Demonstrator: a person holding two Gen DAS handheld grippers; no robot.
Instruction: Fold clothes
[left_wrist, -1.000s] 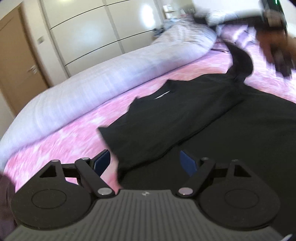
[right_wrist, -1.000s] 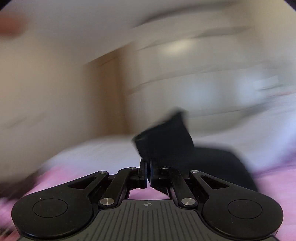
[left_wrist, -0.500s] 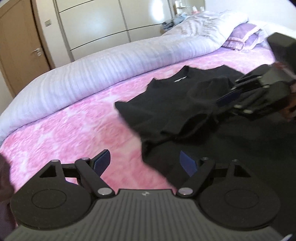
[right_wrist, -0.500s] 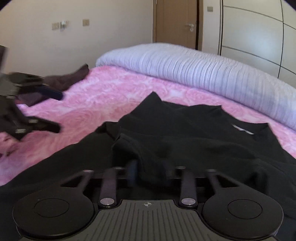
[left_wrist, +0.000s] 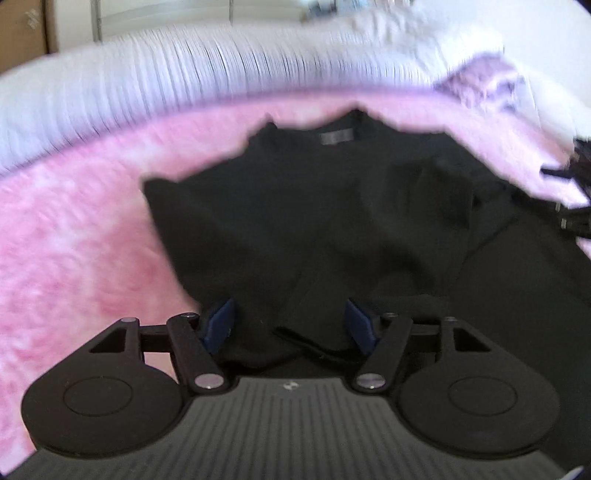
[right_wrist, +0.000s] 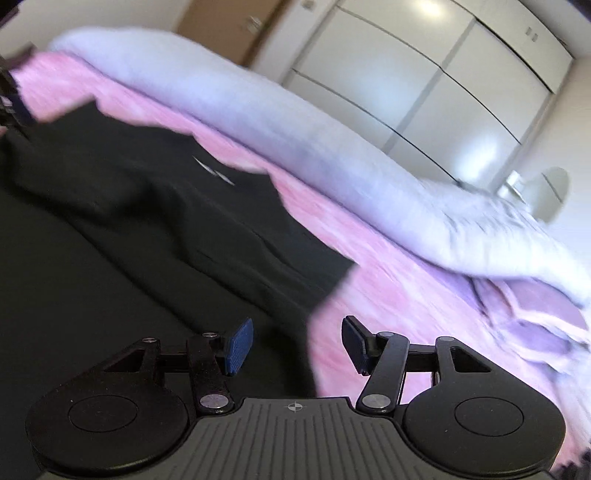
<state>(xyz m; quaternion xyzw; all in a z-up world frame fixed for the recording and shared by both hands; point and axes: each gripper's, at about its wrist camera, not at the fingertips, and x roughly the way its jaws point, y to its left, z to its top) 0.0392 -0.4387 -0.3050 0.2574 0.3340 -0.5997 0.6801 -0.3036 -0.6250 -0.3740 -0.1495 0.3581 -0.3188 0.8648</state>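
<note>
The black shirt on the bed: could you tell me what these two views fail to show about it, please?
- Left wrist view: motion blur makes the label at the collar of the black shirt unreadable.
- Left wrist view: the left gripper body hides the near hem.
- Right wrist view: the picture's left edge cuts off the shirt's far side; the right gripper body covers its near edge.

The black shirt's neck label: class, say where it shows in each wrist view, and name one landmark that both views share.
Left wrist view: the neck label sits upper centre, at the collar of the black shirt.
Right wrist view: the label is upper left, a tilted pale streak.
Shared landmark: the white duvet beyond the pink bedspread.
</note>
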